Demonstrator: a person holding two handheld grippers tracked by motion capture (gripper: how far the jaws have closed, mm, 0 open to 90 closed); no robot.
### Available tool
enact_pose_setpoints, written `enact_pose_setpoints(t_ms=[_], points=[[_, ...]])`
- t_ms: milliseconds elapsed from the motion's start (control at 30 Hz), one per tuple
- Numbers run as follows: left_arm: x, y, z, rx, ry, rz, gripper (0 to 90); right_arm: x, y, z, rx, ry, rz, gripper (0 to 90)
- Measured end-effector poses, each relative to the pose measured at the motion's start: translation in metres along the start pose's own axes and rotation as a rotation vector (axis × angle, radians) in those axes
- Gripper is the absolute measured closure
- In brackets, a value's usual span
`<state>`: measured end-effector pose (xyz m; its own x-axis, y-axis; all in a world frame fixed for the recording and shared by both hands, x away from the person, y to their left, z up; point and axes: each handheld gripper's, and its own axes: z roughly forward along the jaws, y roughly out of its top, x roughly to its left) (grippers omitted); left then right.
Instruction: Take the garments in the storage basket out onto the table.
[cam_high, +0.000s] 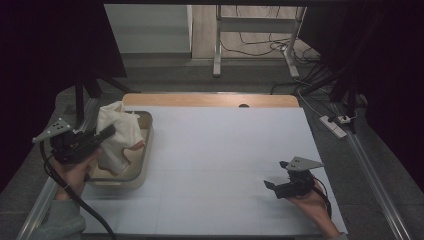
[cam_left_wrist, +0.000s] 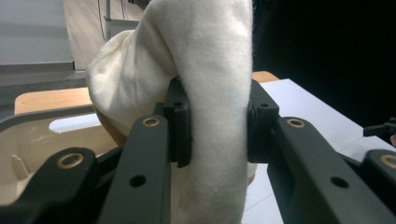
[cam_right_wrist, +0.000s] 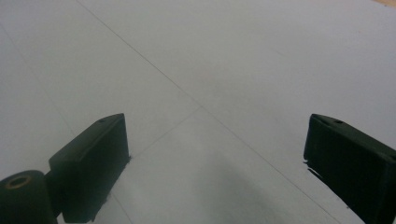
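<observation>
Lifting looks underway: left gripper (cam_high: 102, 136), jaws clamped on the cloth (cam_high: 119, 135) over the tub (cam_high: 145, 150) at 9 o'clock, shd rise straight w/ firm pinch; right gripper (cam_high: 274, 186) idles wide-open, empty, on worktop (cam_high: 225, 150).

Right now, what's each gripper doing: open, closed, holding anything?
Left gripper: closed on the white cloth, over the tray.
Right gripper: open, empty, above the table.

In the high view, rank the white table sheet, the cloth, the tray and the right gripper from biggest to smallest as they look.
1. White table sheet, by far the largest.
2. Tray, though the cloth hides part of it.
3. Cloth, close to the tray in apparent size, so this order is unsure.
4. Right gripper, the smallest.
</observation>
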<state>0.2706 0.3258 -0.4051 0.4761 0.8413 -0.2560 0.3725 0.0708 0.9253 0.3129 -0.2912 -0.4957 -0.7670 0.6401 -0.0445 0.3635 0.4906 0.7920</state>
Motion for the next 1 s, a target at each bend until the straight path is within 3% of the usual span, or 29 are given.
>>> enact_pose_setpoints(t_ms=[267, 1000], points=[[-0.006, 0.003, -0.002, -0.040, -0.041, -0.012, 67.6, 0.000, 0.000, 0.000, 0.000, -0.001, 0.001, 6.7], [-0.027, 0.014, 0.004, -0.082, -0.121, 0.005, 67.5, 0.000, 0.000, 0.002, 0.009, 0.002, 0.001, 6.6]])
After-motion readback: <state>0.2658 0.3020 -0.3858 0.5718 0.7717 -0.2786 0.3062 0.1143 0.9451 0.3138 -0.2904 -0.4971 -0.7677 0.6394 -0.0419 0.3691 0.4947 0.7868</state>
